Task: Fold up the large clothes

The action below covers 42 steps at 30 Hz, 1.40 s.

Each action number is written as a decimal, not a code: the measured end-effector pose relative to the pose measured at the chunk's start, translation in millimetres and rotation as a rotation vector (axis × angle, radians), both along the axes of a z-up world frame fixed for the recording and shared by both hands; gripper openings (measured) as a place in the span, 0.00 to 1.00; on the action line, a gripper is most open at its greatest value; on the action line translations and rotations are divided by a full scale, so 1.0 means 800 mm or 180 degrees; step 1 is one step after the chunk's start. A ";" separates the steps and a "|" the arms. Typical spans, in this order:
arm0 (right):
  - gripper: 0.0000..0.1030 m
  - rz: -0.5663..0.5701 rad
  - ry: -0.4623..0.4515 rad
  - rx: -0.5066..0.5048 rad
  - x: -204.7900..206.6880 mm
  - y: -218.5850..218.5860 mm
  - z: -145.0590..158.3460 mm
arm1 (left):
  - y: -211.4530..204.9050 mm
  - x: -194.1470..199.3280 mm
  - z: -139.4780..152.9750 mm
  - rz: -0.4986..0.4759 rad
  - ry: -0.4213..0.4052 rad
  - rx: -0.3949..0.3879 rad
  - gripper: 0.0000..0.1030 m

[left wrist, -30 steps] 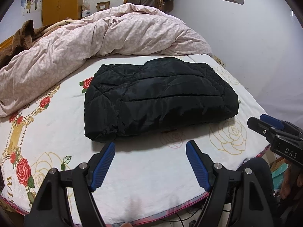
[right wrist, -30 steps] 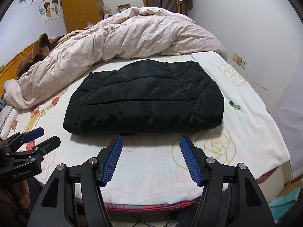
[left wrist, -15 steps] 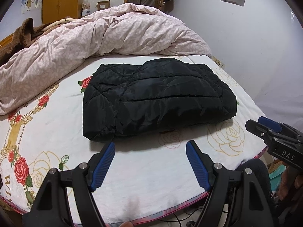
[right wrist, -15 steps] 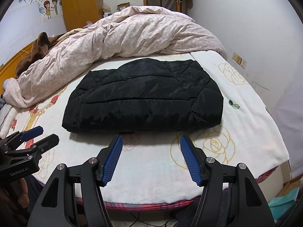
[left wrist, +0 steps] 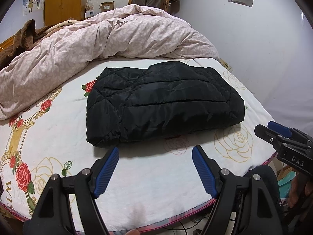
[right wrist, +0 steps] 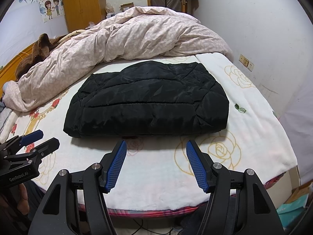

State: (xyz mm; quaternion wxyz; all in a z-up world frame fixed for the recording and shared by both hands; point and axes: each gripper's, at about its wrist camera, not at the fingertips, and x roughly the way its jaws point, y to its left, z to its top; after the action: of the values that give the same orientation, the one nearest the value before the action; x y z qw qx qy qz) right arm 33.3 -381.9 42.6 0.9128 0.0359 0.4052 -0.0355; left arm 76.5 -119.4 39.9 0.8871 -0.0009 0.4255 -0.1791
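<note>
A black quilted jacket (left wrist: 164, 103) lay folded into a thick, roughly rectangular bundle in the middle of the bed (left wrist: 146, 186), on a white blanket printed with roses. Its long axis ran left to right across the bed, parallel to the near edge. The fold's rounded thick edge faced the near side, and a humped, curved edge faced the far side, toward a rumpled pink duvet (left wrist: 101, 39) piled along the far part of the bed. A stitched seam ran along the length of the bundle.

Both grippers hung over the near edge of the bed, angled downward toward the jacket but short of it, touching nothing. The left gripper (left wrist: 155, 152) had its blue pads spread wide with only blanket showing between them. The right gripper (right wrist: 156, 145) stood just to its right, jaws parted somewhat less, also with nothing between them. A brown blanket (right wrist: 41, 47) was heaped at the far left, with a wooden wardrobe (right wrist: 82, 4) behind it against the wall.
</note>
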 end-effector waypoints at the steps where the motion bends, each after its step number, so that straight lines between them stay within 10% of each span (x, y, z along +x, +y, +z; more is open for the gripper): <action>1: 0.62 -0.0001 0.0004 -0.0004 0.000 -0.001 0.000 | -0.001 0.000 0.000 0.0005 0.0001 0.0007 0.77; 42: 0.62 0.0007 0.0031 -0.0025 -0.006 -0.020 -0.006 | -0.012 -0.006 -0.002 -0.0020 0.0005 0.0051 0.77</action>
State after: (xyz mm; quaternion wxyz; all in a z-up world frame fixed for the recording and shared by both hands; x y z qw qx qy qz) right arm 28.4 -398.2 37.5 0.9110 0.0317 0.4096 -0.0363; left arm 71.6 -129.0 38.0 0.8861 0.0074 0.4276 -0.1785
